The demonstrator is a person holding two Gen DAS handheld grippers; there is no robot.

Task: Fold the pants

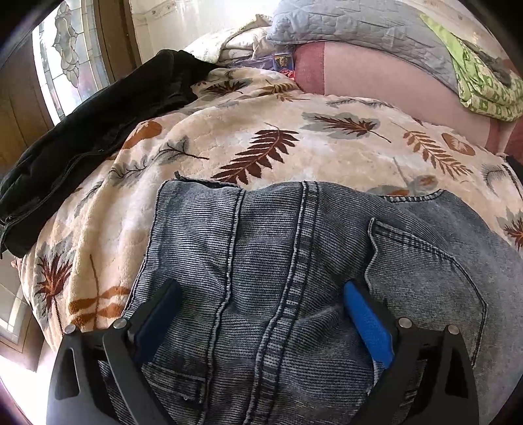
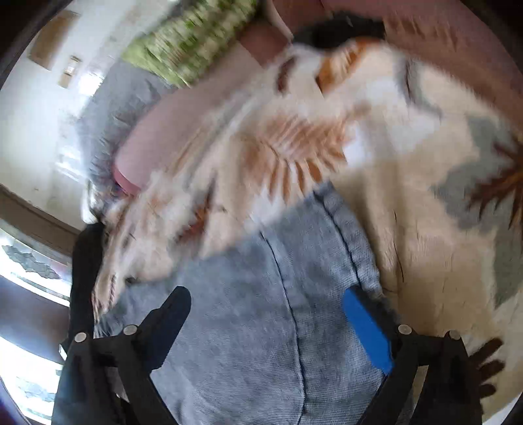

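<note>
Blue denim pants (image 1: pixel 294 261) lie folded on a cream leaf-print blanket (image 1: pixel 261 140), with the centre seam and a back pocket facing up. My left gripper (image 1: pixel 261 294) is open, with its fingers spread wide just above the denim, one on each side of the seam. In the blurred right wrist view the same pants (image 2: pixel 261 310) lie under my right gripper (image 2: pixel 266 300), which is also open and holds nothing. Its fingers hover over the fabric near a hem edge.
A black garment (image 1: pixel 98 124) lies on the blanket's far left. A pink bolster (image 1: pixel 376 75), a grey quilted pillow (image 1: pixel 359 23) and a green patterned cloth (image 1: pixel 483 81) lie at the back. A window (image 1: pixel 65 59) is at the left.
</note>
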